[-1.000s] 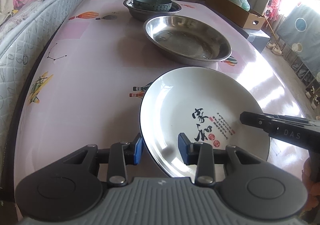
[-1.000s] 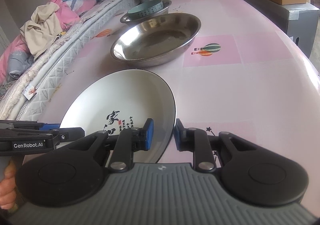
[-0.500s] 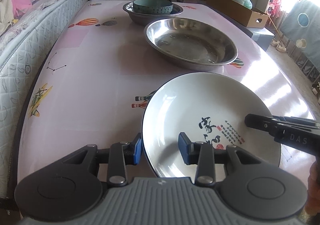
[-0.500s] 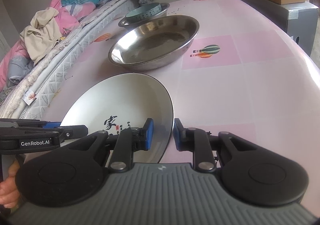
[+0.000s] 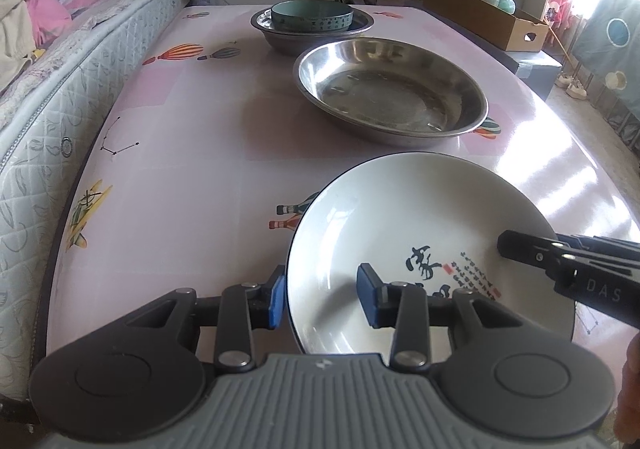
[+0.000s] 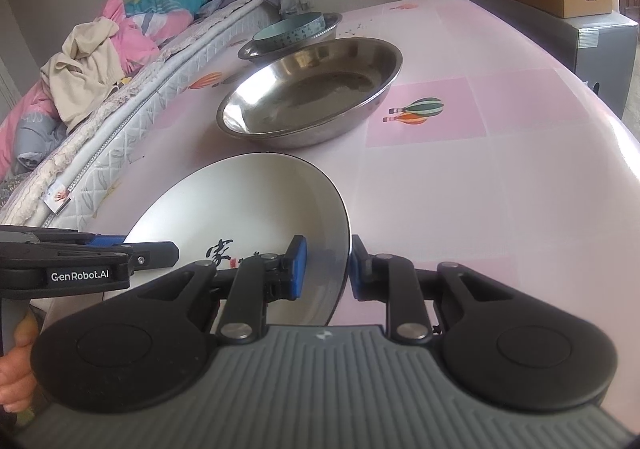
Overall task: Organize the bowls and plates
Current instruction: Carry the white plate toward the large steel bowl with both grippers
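Note:
A white plate (image 5: 400, 217) with black calligraphy is held between both grippers, just above the pink table (image 5: 180, 137). My left gripper (image 5: 322, 301) is shut on its left rim, one blue pad outside and one inside. My right gripper (image 6: 328, 269) is shut on the plate's (image 6: 248, 209) right rim. Each gripper shows in the other's view: the right gripper (image 5: 560, 265) at the plate's far side, the left gripper (image 6: 132, 249) likewise. Beyond the plate lies a large steel dish (image 5: 392, 97) (image 6: 312, 89). Farther back a teal bowl (image 5: 312, 15) (image 6: 292, 29) sits inside a smaller steel bowl (image 5: 280, 37).
A mattress (image 5: 40, 109) with piled clothes (image 6: 92, 65) runs along the table's left edge. A cardboard box (image 5: 488, 17) stands beyond the far right corner. The table edge curves down on the right (image 6: 600, 121). A person's hand (image 6: 16, 369) grips the left gripper's handle.
Both grippers keep their hold on the plate. The left gripper has tilted up a little, so the plate and the steel dishes sit lower in its view.

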The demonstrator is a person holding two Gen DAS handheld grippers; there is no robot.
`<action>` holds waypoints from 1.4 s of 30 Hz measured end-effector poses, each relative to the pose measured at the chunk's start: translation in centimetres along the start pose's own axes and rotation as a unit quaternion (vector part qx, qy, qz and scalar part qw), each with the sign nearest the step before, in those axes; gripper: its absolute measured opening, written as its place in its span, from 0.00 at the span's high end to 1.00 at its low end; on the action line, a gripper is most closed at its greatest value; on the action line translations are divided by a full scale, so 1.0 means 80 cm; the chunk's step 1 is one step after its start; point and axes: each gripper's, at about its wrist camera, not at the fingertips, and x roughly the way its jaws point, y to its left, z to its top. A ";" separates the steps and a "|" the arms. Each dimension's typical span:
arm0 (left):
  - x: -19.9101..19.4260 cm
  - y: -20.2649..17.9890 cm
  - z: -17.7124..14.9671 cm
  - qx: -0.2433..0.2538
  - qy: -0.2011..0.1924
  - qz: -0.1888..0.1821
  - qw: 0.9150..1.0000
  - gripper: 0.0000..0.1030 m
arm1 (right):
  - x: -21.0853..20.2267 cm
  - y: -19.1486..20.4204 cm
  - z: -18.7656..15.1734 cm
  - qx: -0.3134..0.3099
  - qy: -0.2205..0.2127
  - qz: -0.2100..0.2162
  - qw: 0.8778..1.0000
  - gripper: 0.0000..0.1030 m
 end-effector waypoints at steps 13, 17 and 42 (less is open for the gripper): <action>-0.001 -0.004 0.002 0.005 0.003 0.008 1.000 0.63 | -0.003 0.005 -0.002 -0.007 0.000 -0.006 1.000 0.79; -0.001 -0.004 0.002 0.005 0.003 0.008 1.000 0.63 | -0.004 0.007 -0.002 -0.013 -0.002 -0.010 1.000 0.79; -0.015 -0.010 -0.001 0.004 -0.008 0.019 1.000 0.62 | -0.020 0.024 -0.005 -0.036 -0.018 -0.033 0.999 0.75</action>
